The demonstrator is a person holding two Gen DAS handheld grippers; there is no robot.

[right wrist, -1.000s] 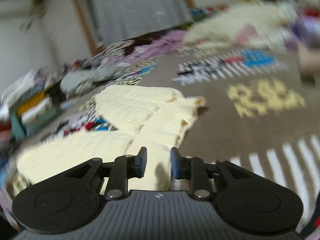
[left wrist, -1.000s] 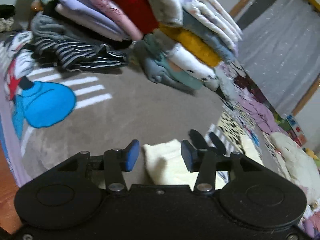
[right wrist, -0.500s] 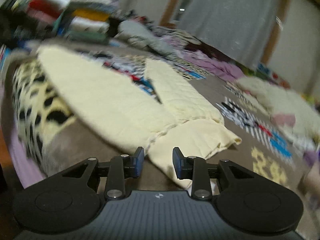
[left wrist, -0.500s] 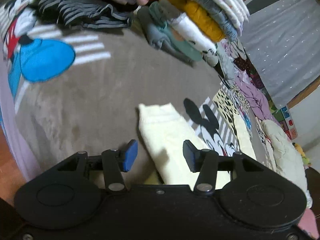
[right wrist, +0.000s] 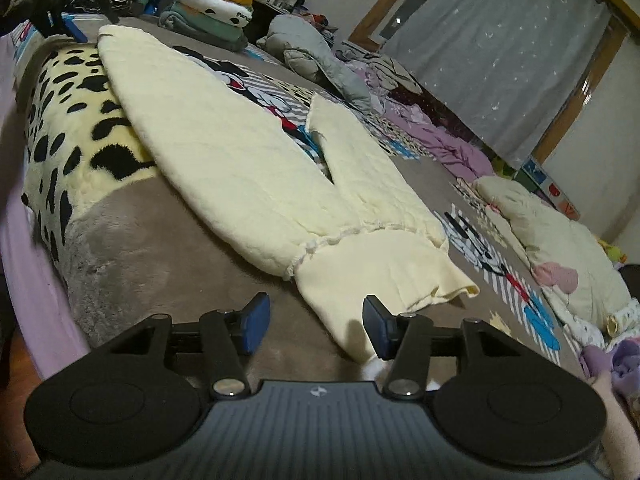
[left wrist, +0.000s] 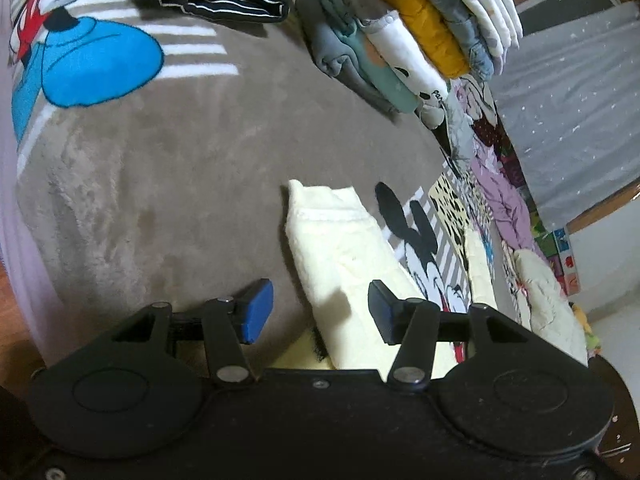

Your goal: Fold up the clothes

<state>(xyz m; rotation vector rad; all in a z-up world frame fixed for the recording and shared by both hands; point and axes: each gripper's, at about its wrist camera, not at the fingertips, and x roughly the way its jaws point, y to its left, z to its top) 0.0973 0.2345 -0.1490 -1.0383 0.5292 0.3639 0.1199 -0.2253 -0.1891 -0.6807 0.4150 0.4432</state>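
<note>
Cream trousers [right wrist: 248,152] are spread flat on the patterned blanket [right wrist: 120,248]. Left gripper [left wrist: 320,312] is held wide open over one leg cuff [left wrist: 332,216]; right gripper [right wrist: 316,324] likewise wide, empty, at the waistband [right wrist: 384,276].

Pale yellow quilted trousers [right wrist: 248,152] lie flat on the grey cartoon-print blanket [right wrist: 132,224], a stack of folded clothes [right wrist: 216,4] behind them
</note>
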